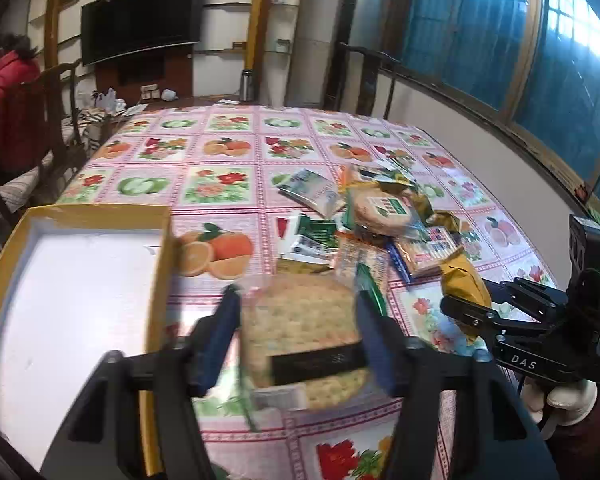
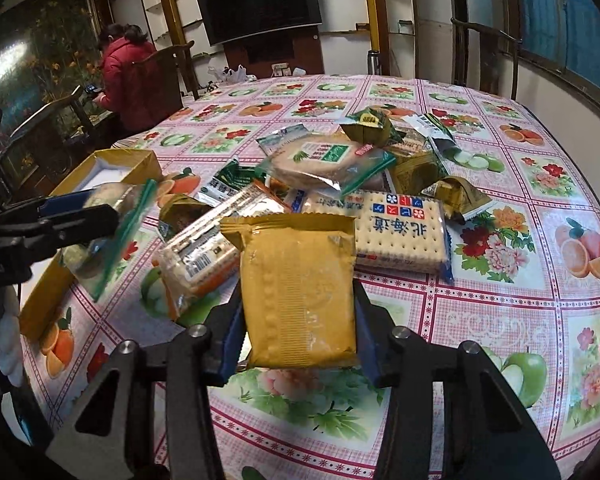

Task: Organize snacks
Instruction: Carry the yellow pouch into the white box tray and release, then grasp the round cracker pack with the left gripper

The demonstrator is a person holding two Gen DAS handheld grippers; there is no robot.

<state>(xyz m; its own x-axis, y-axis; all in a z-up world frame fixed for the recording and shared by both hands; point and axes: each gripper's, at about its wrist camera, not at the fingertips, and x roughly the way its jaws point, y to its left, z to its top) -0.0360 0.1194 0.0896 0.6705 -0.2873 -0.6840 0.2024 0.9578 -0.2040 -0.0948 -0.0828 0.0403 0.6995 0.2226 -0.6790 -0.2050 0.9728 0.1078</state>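
My left gripper (image 1: 296,312) is shut on a clear pack of round crackers (image 1: 300,320), held above the tablecloth just right of an open yellow box (image 1: 60,300) with a white floor. In the right wrist view the same pack (image 2: 112,200) hangs beside the box (image 2: 116,164). My right gripper (image 2: 298,300) is shut on a plain yellow snack packet (image 2: 300,280), lifted in front of a heap of wrapped snacks (image 2: 340,168). The left wrist view has this gripper (image 1: 472,312) at the right, a white-gloved hand behind it.
The round table (image 1: 220,168) wears a pink fruit-and-flower cloth. A person in a red jacket (image 2: 128,76) stands past its far left side among wooden chairs (image 1: 60,112). A wall with windows (image 1: 540,80) runs close along the right.
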